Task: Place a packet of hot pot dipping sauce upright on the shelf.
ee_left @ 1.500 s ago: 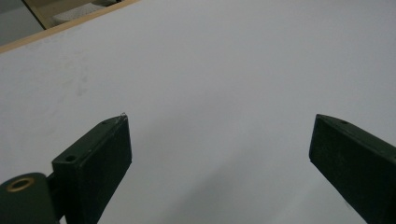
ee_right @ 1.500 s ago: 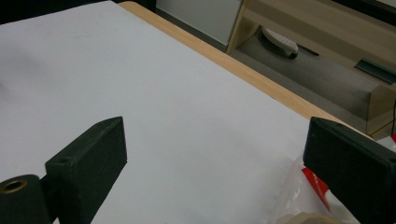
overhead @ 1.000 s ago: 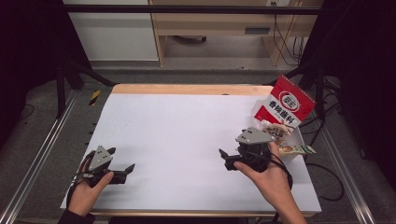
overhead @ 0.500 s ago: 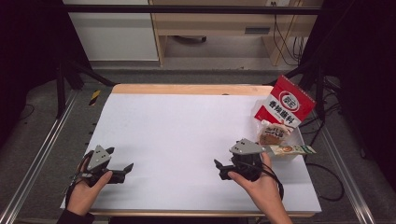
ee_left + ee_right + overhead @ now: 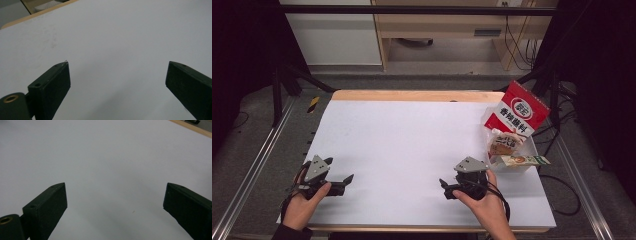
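My left gripper rests low over the white table near its front left corner, held in a hand, open and empty. In the left gripper view its gripper has jaws spread wide over bare white surface. My right gripper sits near the front right of the table, pointing left, open and empty. The right gripper view shows its gripper with jaws wide apart above blank tabletop.
A white tray at the table's right edge holds a tall red snack bag, a small bread packet and a flat green-labelled packet. A wooden strip edges the far side. Metal rails flank the table.
My right gripper has drawn back from the tray towards the table's front edge and a little left. The left gripper has barely moved.
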